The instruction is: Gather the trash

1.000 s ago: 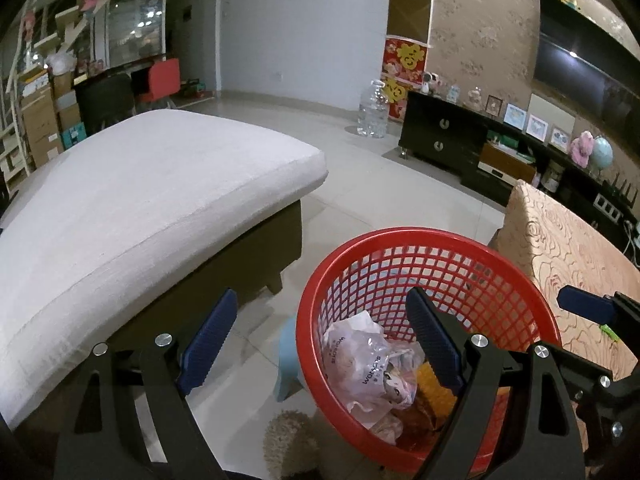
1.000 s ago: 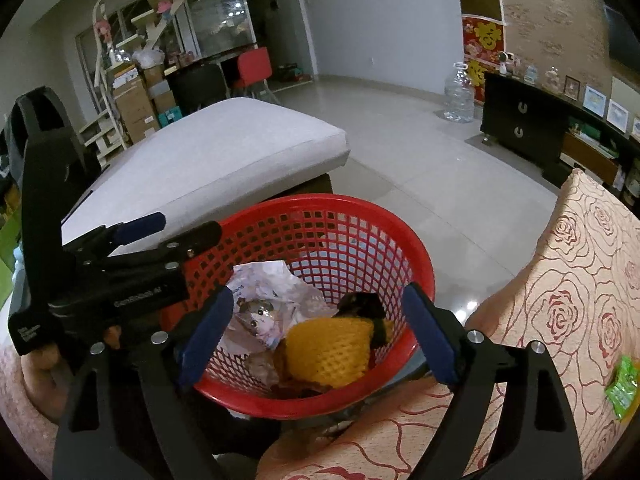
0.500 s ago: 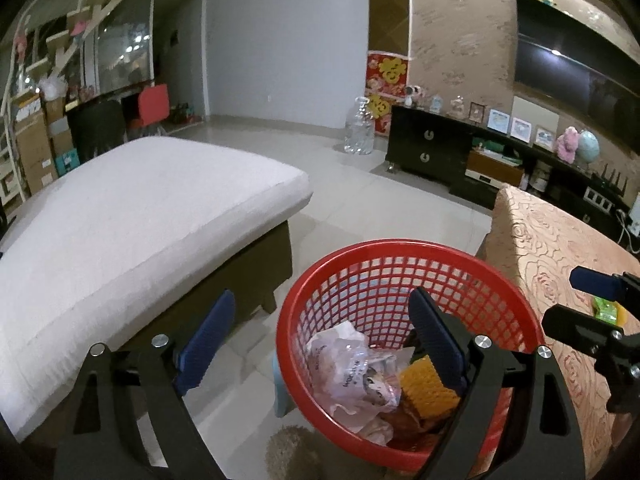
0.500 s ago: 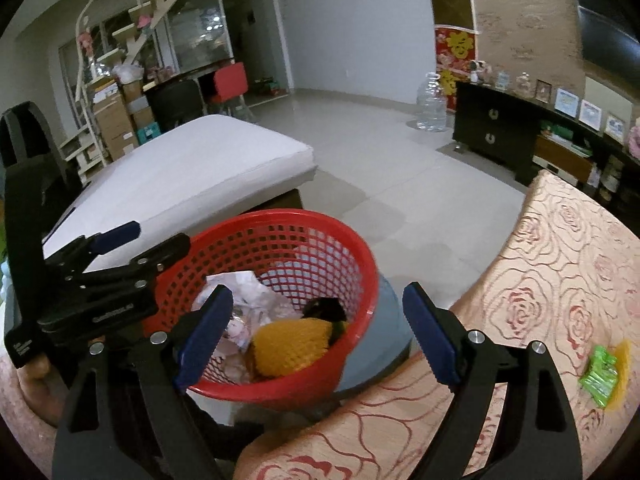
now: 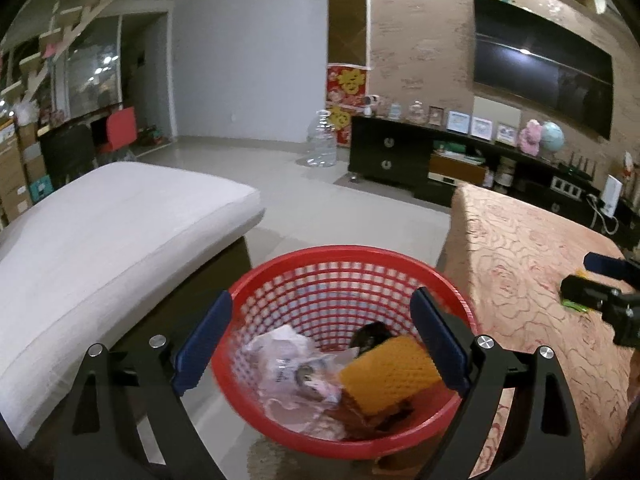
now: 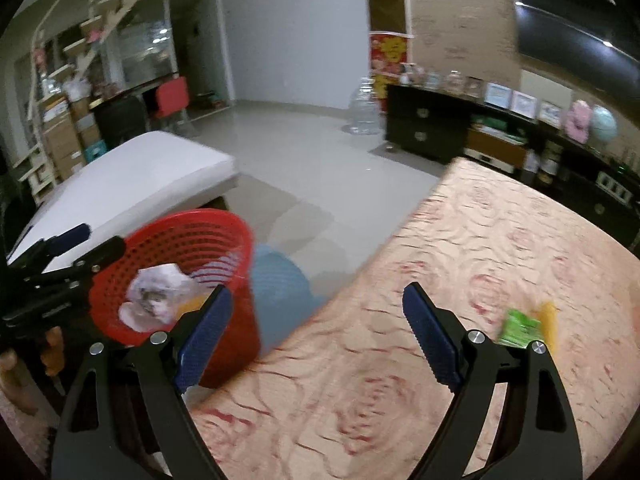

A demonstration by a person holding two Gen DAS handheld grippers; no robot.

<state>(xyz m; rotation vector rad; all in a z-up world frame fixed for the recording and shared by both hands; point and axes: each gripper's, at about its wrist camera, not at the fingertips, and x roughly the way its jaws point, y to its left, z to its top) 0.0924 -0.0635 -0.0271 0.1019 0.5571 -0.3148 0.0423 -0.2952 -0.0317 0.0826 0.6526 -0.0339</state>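
Observation:
A red mesh basket (image 5: 344, 268) holds crumpled white plastic (image 5: 288, 364), a yellow foam net (image 5: 390, 374) and other trash. My left gripper (image 5: 320, 338) is open and empty, hovering over the basket. My right gripper (image 6: 316, 338) is open and empty above the rose-patterned cloth (image 6: 460, 248). A green wrapper (image 6: 520, 328) and a yellow scrap (image 6: 548, 324) lie on the cloth, right of the right gripper. The basket also shows in the right wrist view (image 6: 224, 224), at lower left, with the left gripper (image 6: 68, 252) beside it. The right gripper shows at the right edge of the left wrist view (image 5: 600, 284).
A white cushioned bench (image 5: 100, 232) stands left of the basket. A blue stool (image 6: 280, 292) sits under the basket. A black TV cabinet (image 5: 400, 160) with frames lines the far wall. A large water bottle (image 5: 322, 146) stands on the tiled floor.
My right gripper has swung right, away from the basket and over the patterned cloth toward the green wrapper. My left gripper has lifted and pulled back slightly above the basket.

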